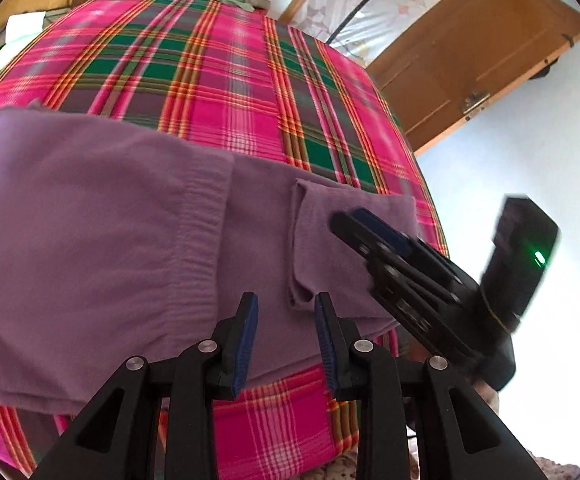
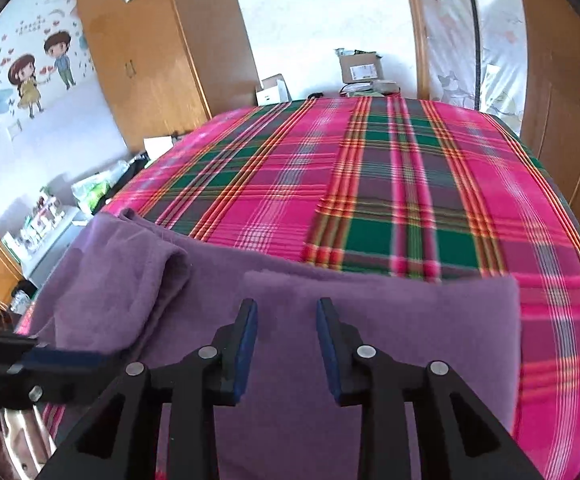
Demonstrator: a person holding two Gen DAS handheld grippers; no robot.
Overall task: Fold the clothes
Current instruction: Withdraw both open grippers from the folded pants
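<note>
A purple knit garment lies partly folded at the near edge of a bed with a pink, green and red plaid cover. A ribbed band runs across it and a folded flap lies on its right part. My left gripper is open and empty, just above the garment's near edge. My right gripper shows from the side in the left wrist view, over the flap. In the right wrist view the right gripper is open and empty above the purple garment. The left gripper's fingers show at the lower left.
The plaid bed stretches away from me. Cardboard boxes stand beyond its far edge. A wooden wardrobe and a cluttered side table stand at the left. A wooden door stands at the right.
</note>
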